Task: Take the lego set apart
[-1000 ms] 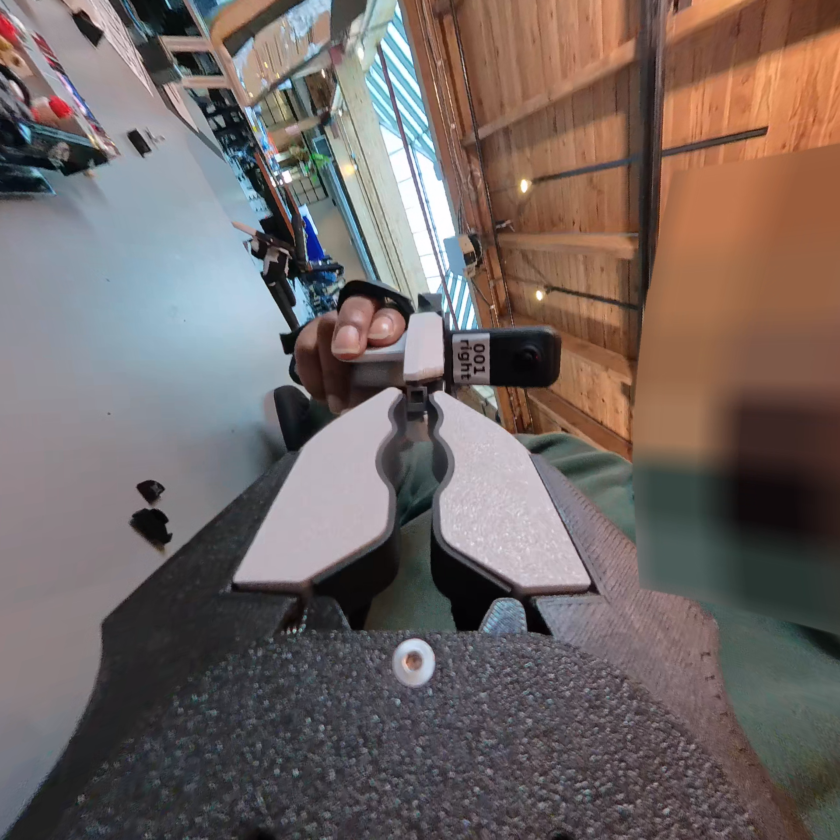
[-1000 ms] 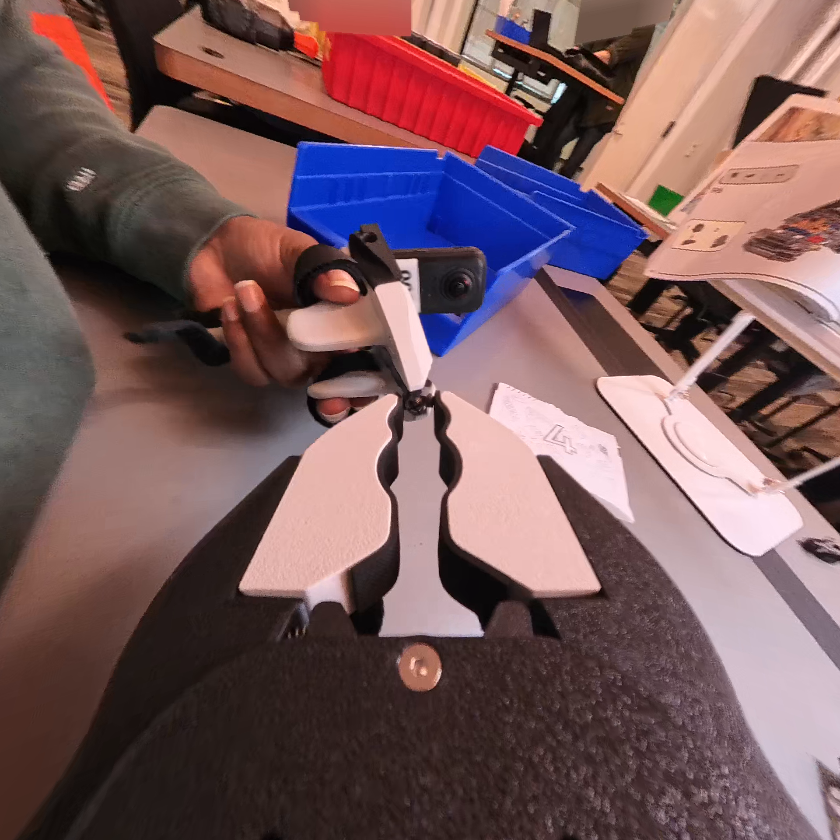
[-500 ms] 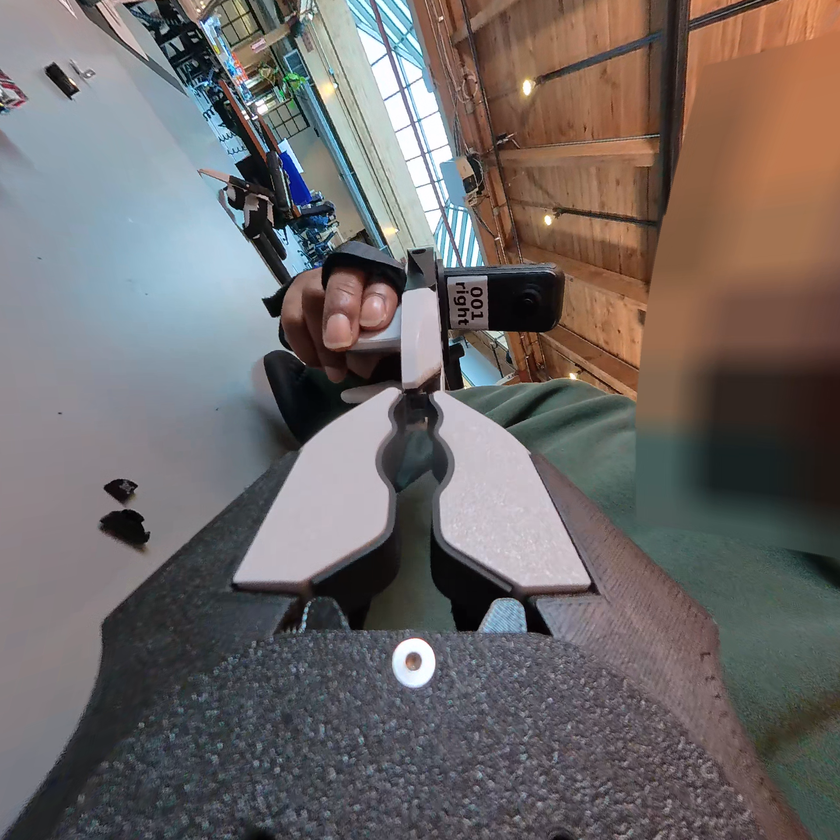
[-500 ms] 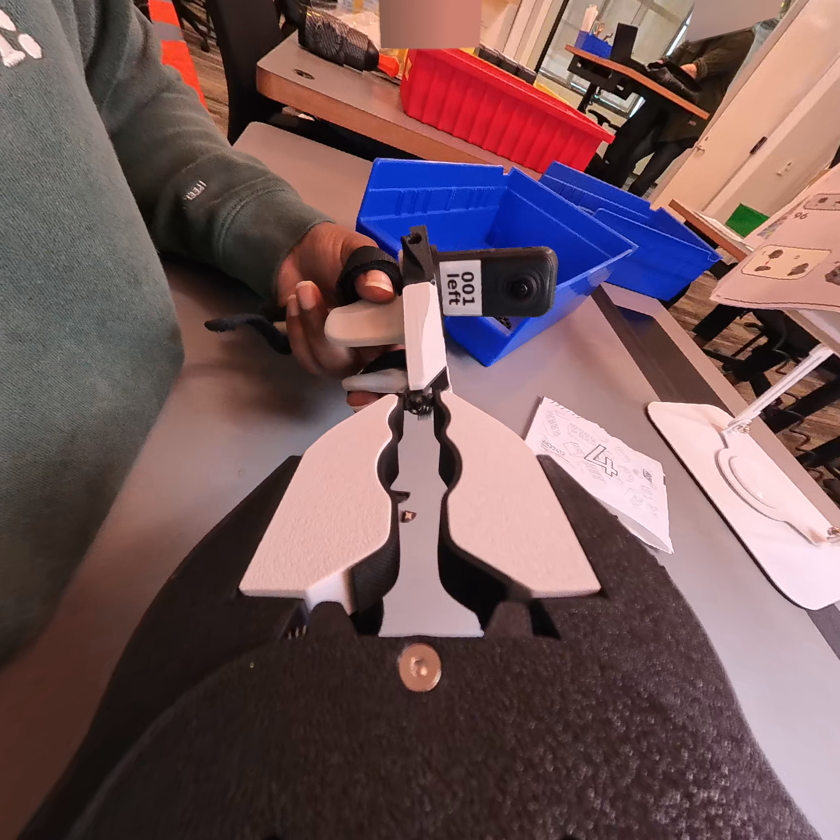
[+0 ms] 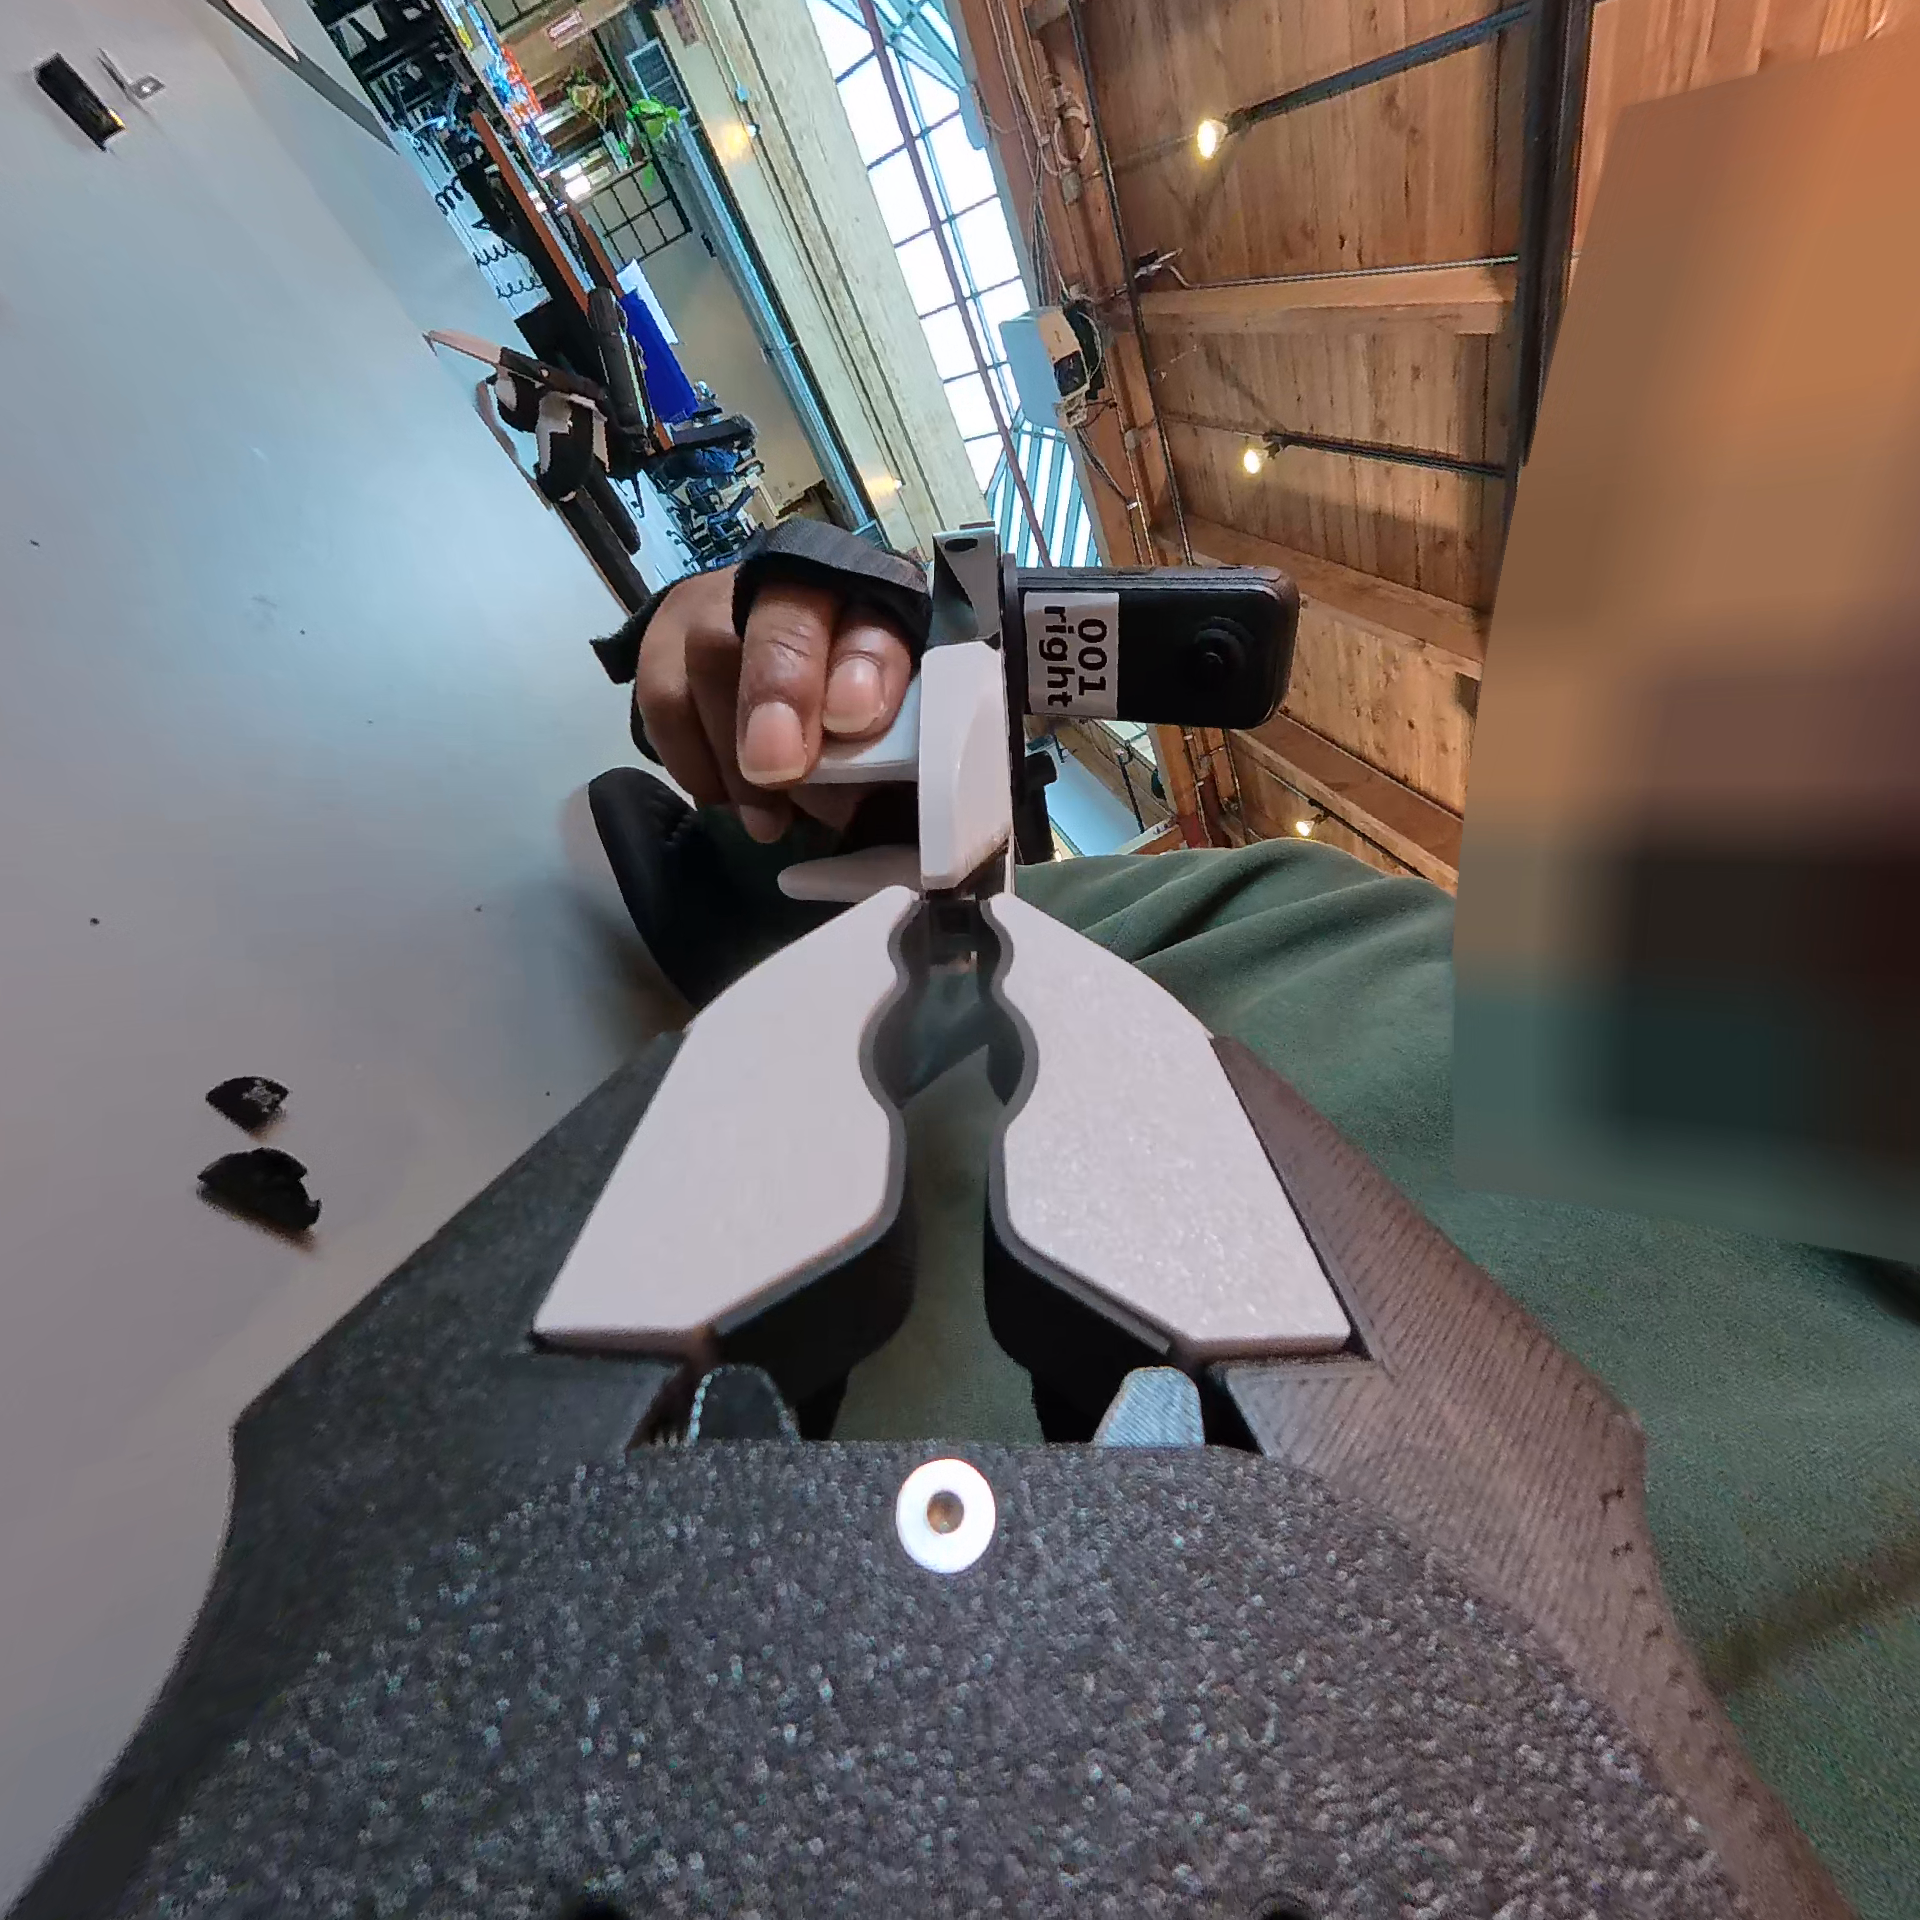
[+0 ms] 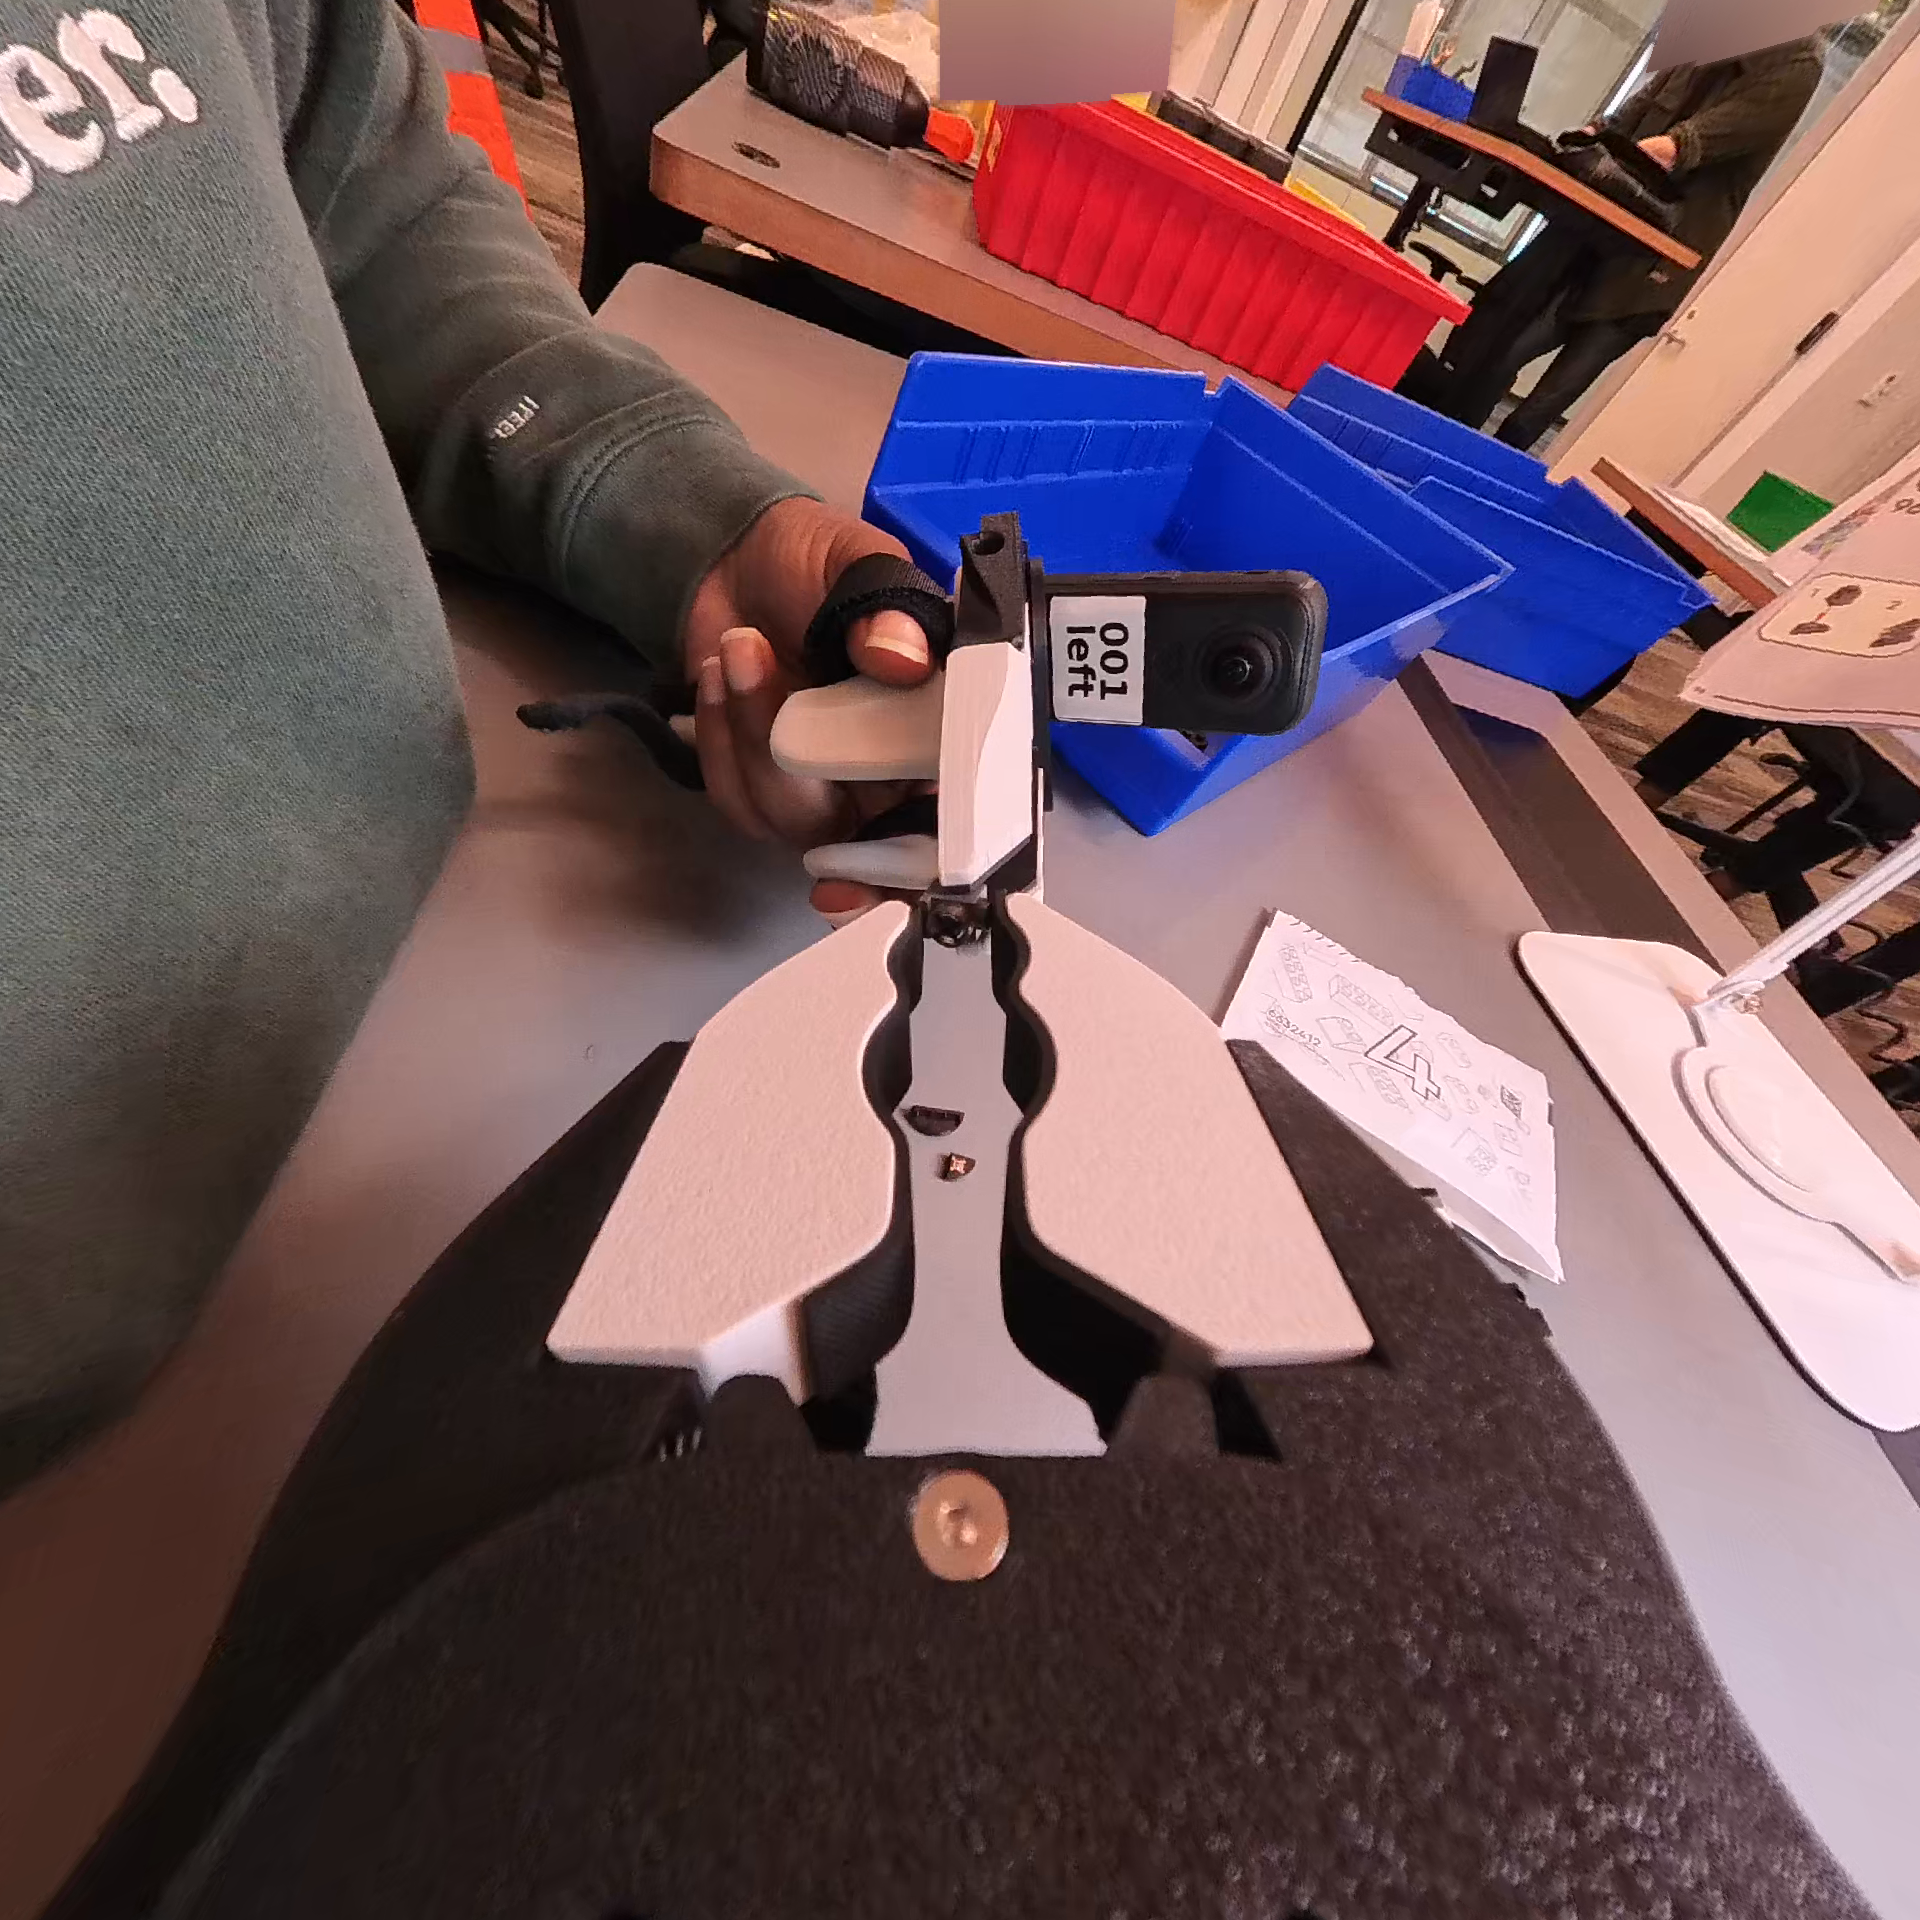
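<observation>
My two grippers meet tip to tip above the grey table (image 6: pixel 582 1039). A small black lego piece (image 6: pixel 951 925) is pinched at the tips of my right gripper (image 6: pixel 956 916). The left gripper's white body (image 6: pixel 987 769), held by a hand, meets it from the far side. In the left wrist view my left gripper (image 5: pixel 951 914) is shut on the same dark piece (image 5: pixel 951 928), with the right gripper's body (image 5: pixel 966 769) opposite. Two tiny black bits (image 6: pixel 935 1118) lie on the table under the right fingers.
Two black lego parts (image 5: pixel 255 1143) lie on the table at left. Blue bins (image 6: pixel 1247 582) stand behind the grippers, a red bin (image 6: pixel 1195 239) on a farther desk. A printed leaflet (image 6: pixel 1403 1081) and a white stand base (image 6: pixel 1714 1143) lie at right. The person's green sleeve (image 6: pixel 468 416) is at left. Both grippers' tips are close together, under 4 cm apart.
Both grippers stayed tip to tip while turning and lifting slightly. The right view swung toward the person's body. Tiny black bits now show on the table between the right fingers.
</observation>
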`<state>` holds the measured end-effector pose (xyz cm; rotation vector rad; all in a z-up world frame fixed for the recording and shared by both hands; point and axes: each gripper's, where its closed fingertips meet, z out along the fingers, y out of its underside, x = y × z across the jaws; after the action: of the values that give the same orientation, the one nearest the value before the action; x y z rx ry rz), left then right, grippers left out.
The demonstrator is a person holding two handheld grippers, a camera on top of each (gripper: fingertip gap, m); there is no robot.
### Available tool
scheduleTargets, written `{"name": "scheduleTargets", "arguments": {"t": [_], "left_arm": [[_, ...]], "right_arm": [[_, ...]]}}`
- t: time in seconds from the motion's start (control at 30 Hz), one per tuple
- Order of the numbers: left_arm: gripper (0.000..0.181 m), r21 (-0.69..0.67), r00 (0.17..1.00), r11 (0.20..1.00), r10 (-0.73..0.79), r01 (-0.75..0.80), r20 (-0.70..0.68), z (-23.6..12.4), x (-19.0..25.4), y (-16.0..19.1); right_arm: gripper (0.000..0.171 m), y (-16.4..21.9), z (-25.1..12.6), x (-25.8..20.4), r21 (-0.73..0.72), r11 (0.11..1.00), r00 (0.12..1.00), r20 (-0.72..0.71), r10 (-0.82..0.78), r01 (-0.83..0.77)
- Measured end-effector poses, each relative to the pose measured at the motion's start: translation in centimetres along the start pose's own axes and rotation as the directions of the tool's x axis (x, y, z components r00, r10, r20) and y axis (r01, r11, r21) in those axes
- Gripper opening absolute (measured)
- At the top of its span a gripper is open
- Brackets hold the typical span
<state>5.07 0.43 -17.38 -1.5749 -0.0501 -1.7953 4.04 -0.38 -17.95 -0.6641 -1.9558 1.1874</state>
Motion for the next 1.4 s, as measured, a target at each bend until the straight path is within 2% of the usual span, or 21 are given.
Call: {"name": "scheduleTargets", "arguments": {"t": [0.17,0.23,0.3,0.43,0.53,0.7,1.2,1.3,1.37,1.4], "left_arm": [[0.008,0.005,0.999,1.000,0.030,-0.030,0.015,-0.1,0.0,-0.1],[0.009,0.037,0.994,0.994,0.104,-0.106,0.033,-0.2,0.4,-0.7],[0.009,0.070,0.972,0.971,0.224,-0.229,0.071,-0.6,1.0,-1.6],[0.008,0.019,0.819,0.837,0.529,-0.546,0.221,-0.9,1.7,-2.3],[0.008,-0.019,0.726,0.756,0.635,-0.654,0.264,-0.9,2.1,-2.3],[0.008,-0.066,0.696,0.731,0.670,-0.679,0.260,-0.6,1.9,-1.7],[0.008,-0.150,0.580,0.634,0.762,-0.759,0.288,-0.5,2.1,-1.4],[0.008,-0.131,0.584,0.636,0.758,-0.761,0.291,-0.5,2.4,-1.5],[0.008,0.030,0.612,0.642,0.714,-0.766,0.341,-2.5,4.2,-4.1],[0.008,0.053,0.608,0.633,0.713,-0.772,0.348,-3.7,5.0,-5.0]], "right_arm": [[0.012,0.0,0.1,0.2,0.002,1.000,1.000,-0.009,0.016,-0.016],[0.013,-0.4,-0.1,0.7,0.030,0.996,0.996,-0.018,0.085,-0.084],[0.019,-1.0,-0.4,1.2,0.081,0.970,0.974,0.027,0.227,-0.228],[0.020,-2.6,-0.7,2.1,0.208,0.836,0.861,0.154,0.484,-0.508],[0.018,-2.4,-0.3,2.2,0.206,0.813,0.839,0.161,0.520,-0.544],[0.009,-2.4,-0.1,1.8,0.196,0.839,0.861,0.148,0.487,-0.508],[0.007,-2.4,-0.3,1.5,0.170,0.862,0.876,0.162,0.453,-0.477],[0.007,-2.6,-0.5,1.5,0.176,0.866,0.882,0.160,0.443,-0.467],[0.007,-1.8,-0.9,1.9,0.160,0.871,0.884,0.135,0.447,-0.465],[0.007,-1.4,-1.2,2.4,0.166,0.865,0.880,0.118,0.460,-0.474]]}}
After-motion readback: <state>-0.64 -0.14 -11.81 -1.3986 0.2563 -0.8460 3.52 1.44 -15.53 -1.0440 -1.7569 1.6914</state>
